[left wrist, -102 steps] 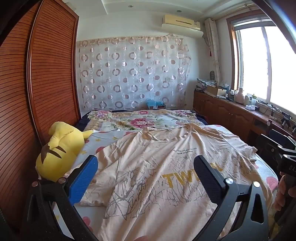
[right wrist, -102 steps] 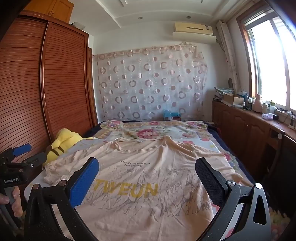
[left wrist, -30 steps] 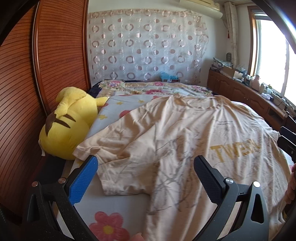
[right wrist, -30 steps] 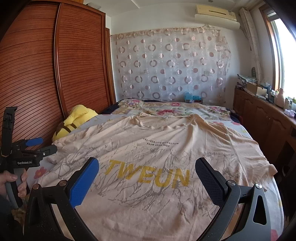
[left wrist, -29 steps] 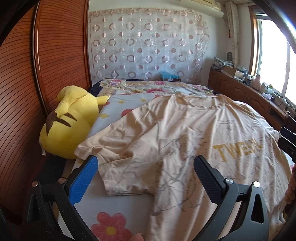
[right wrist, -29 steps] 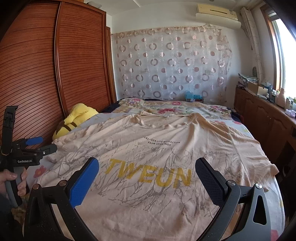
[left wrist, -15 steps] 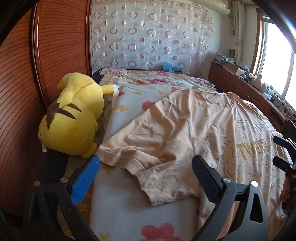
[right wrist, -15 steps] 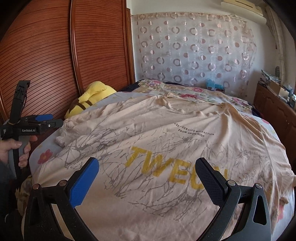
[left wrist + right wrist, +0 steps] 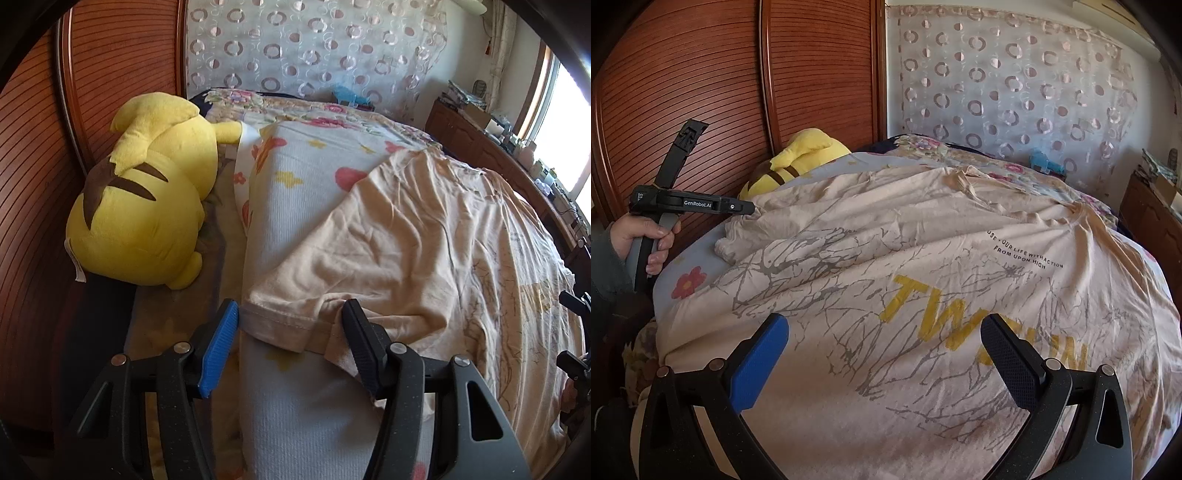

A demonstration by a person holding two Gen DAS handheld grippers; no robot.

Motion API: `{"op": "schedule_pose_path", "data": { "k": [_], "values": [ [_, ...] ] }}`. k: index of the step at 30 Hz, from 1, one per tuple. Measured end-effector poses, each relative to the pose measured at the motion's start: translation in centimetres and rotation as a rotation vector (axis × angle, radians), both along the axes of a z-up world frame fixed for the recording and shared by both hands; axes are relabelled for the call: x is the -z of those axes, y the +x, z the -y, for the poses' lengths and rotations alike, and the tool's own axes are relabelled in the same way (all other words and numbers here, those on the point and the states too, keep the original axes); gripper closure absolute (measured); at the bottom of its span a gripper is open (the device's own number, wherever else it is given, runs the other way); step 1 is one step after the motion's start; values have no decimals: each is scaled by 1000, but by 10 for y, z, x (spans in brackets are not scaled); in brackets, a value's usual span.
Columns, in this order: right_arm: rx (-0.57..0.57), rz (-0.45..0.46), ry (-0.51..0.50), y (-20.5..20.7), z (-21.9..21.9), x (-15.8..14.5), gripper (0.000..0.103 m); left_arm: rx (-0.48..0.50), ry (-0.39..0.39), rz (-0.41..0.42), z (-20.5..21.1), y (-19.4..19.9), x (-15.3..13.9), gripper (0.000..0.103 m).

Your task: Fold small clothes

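Closing my left gripper [image 9: 290, 341] around the sleeve hem [image 9: 275, 326] of the T-shirt [image 9: 923, 280], I have the cuff between the jaws, though the pads are not yet pressing on it. I came in at the sleeve because, I judge, that loose flap has to be turned inward over the body before any other fold. My right gripper [image 9: 884, 356] hangs with jaws wide apart and nothing in them, over the shirt's lower front, near the yellow lettering [image 9: 982, 325], probably ready to pin the cloth or take the hem. The shirt lies face up and spread across the bed [image 9: 295, 406], pale peach, creased, printed with grey branches. The sleeve reaches toward the yellow plush toy [image 9: 144, 195], which sits well apart from the shirt.
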State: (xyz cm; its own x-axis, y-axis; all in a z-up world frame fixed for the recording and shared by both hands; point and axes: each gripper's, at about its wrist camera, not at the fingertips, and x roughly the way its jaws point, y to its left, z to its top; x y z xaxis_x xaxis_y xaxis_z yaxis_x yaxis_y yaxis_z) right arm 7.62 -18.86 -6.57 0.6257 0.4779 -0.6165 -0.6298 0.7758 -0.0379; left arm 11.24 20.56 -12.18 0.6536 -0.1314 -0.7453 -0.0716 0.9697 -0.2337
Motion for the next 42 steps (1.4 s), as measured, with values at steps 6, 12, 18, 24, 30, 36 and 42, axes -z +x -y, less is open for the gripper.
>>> {"op": "schedule_pose_path", "data": {
  "k": [6, 12, 18, 24, 30, 36, 42],
  "values": [
    [-2, 0, 0, -3, -1, -2, 0, 32, 17, 5, 3, -1, -1, 52],
    [2, 14, 8, 3, -17, 4, 0, 49, 138, 40, 9, -6, -14, 89],
    [1, 16, 31, 2, -14, 4, 0, 91, 132, 102, 25, -13, -36, 97],
    [11, 6, 54, 4, -10, 5, 0, 173, 101, 168, 56, -5, -70, 98],
    [37, 4, 75, 9, 0, 3, 0, 296, 107, 218, 111, 11, -105, 98],
    [89, 11, 116, 14, 20, 1, 0, 390, 109, 229, 163, 22, -123, 98],
    [129, 14, 136, 17, 29, 2, 0, 375, 92, 218, 172, 24, -130, 93]
  ]
}}
